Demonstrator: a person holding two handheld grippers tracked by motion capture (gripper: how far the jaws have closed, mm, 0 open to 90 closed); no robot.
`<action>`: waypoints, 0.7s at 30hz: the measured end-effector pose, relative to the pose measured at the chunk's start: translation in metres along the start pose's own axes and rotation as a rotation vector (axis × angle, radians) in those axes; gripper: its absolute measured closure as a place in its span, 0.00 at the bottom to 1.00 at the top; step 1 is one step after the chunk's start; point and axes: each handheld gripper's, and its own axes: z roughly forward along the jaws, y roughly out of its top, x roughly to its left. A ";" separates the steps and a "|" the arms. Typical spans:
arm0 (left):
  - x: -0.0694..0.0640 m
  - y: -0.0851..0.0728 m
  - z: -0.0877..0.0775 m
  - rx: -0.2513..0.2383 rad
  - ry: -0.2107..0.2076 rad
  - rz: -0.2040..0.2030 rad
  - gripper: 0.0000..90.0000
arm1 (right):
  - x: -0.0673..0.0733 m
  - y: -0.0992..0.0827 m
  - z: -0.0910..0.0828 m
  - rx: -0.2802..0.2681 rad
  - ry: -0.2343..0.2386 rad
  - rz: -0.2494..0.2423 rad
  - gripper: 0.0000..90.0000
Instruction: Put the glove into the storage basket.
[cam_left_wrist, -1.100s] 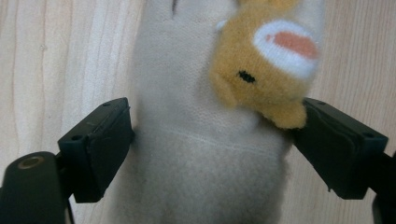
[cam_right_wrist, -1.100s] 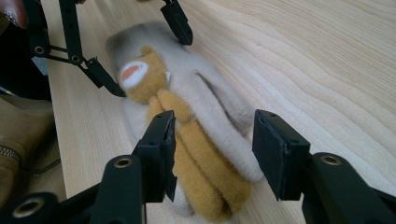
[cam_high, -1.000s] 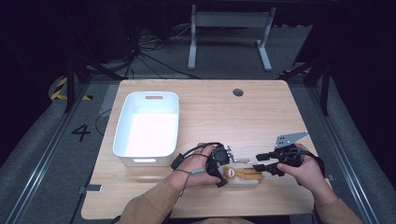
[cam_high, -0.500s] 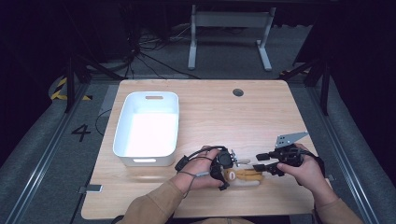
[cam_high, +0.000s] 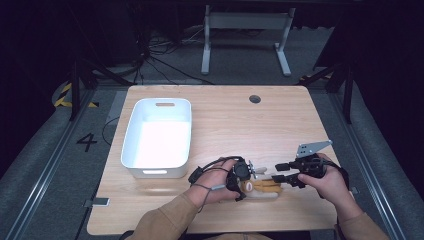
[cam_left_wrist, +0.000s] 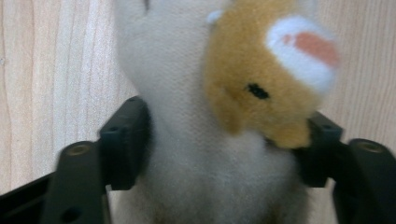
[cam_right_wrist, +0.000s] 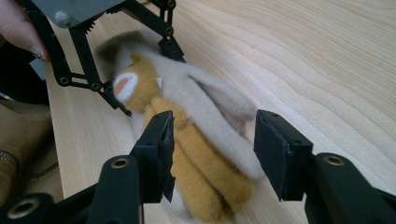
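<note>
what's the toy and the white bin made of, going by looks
The toy: soft plush fabric, tan and cream, with a fuzzy matte pile; it dents between the left gripper jaws. The bin: likely moulded plastic, smooth and white with rounded corners and a cut-out handle; the material is a guess from its look.

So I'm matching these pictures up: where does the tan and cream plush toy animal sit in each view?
High view: tan and cream plush toy animal lies near the table's front edge.
Left gripper view: it sits centre frame between the black jaws.
Right gripper view: centre, running up-left.
Shared landmark: its orange-patched white muzzle.
</note>
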 end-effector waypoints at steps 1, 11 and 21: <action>0.001 0.000 0.000 -0.002 0.001 0.003 0.42 | 0.000 0.000 0.000 -0.001 0.001 0.001 0.54; -0.001 0.000 -0.003 0.014 0.005 -0.015 0.59 | 0.000 0.000 0.000 -0.010 -0.003 -0.004 0.53; -0.006 0.002 -0.004 0.046 0.001 -0.024 0.79 | -0.002 0.000 -0.004 -0.029 -0.016 0.000 0.53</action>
